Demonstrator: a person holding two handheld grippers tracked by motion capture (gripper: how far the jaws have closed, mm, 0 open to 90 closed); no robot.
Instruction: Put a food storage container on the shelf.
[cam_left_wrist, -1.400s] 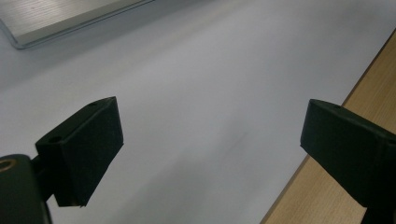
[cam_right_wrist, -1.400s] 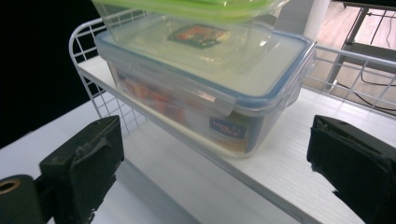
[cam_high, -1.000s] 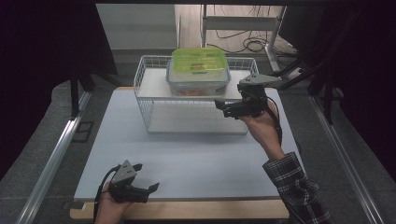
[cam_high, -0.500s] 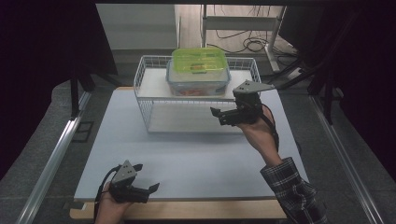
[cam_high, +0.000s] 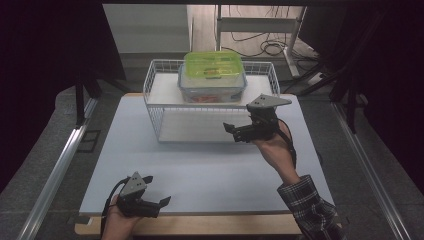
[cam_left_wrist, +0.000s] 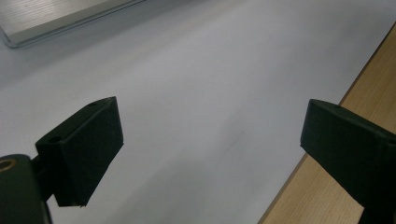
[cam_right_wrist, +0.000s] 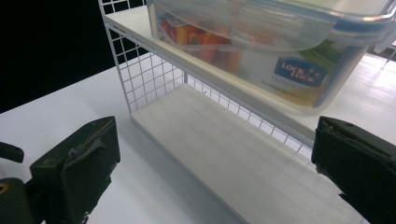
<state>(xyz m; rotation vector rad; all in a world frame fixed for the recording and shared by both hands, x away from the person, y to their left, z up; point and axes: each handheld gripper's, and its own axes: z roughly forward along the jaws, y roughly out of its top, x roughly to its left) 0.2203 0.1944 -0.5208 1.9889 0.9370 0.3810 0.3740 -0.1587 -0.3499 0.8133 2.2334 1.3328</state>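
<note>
The right gripper (cam_high: 231, 132) hangs with its jaws wide apart and empty, just in front of the white wire rack (cam_high: 159, 107) that stands at the far side of the table (cam_high: 200, 170). The clear food container (cam_high: 212, 82) with a green lid sits on the rack's upper shelf, apart from the gripper. The left gripper (cam_high: 163, 202) rests near the front edge of the table, its jaws also spread and holding nothing.

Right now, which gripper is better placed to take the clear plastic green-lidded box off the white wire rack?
Right. The right gripper, jaws open, hovers beside the white wire rack below the clear plastic green-lidded box; the left gripper sits at the table's near edge.
</note>
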